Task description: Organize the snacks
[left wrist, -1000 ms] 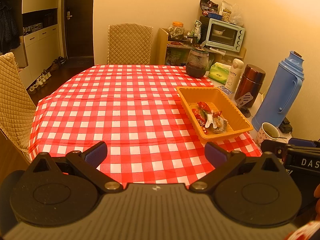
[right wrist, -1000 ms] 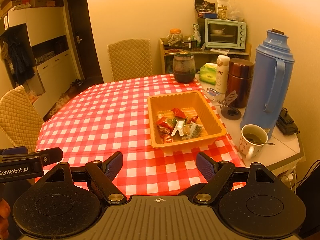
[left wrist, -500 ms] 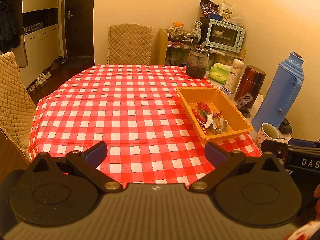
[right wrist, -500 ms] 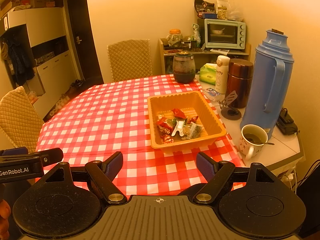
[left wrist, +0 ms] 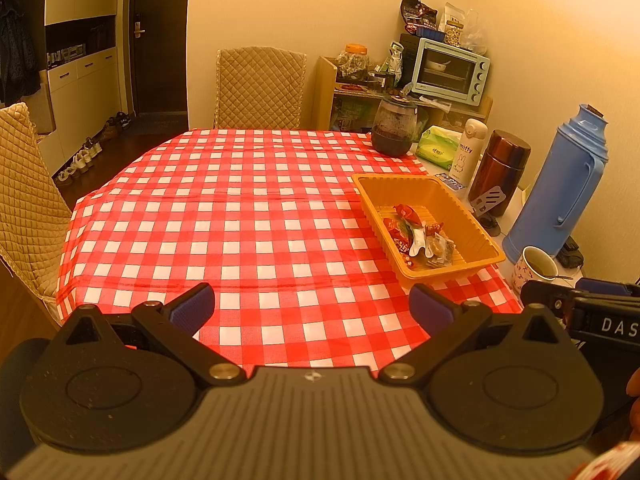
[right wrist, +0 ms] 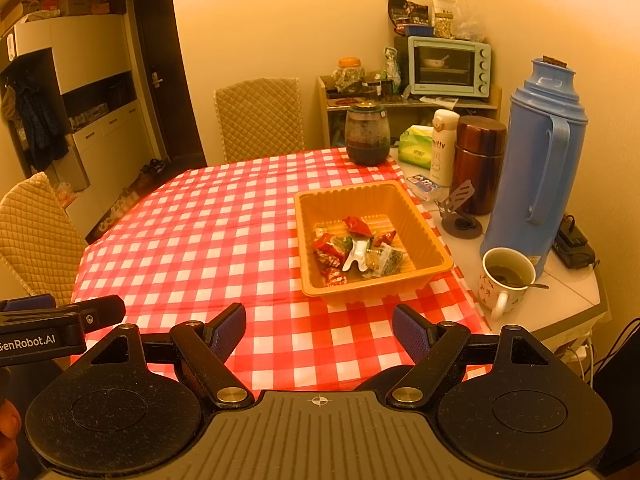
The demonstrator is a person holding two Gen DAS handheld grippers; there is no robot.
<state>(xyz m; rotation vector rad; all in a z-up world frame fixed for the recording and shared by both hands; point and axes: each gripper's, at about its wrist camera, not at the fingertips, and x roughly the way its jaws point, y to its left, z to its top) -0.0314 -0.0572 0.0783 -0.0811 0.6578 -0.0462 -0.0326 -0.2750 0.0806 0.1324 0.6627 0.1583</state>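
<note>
An orange plastic tray sits on the right side of the red-and-white checked table. Inside it lie several wrapped snacks, red, white and clear. My left gripper hovers open over the table's near edge, left of the tray and short of it, nothing between its blue pads. My right gripper is open too, just in front of the tray's near wall, holding nothing. Each gripper shows at the edge of the other's view.
Right of the tray stand a blue thermos, a brown flask, a white bottle, a mug with a spoon and a dark jar. Quilted chairs stand at the far and left sides. A toaster oven is behind.
</note>
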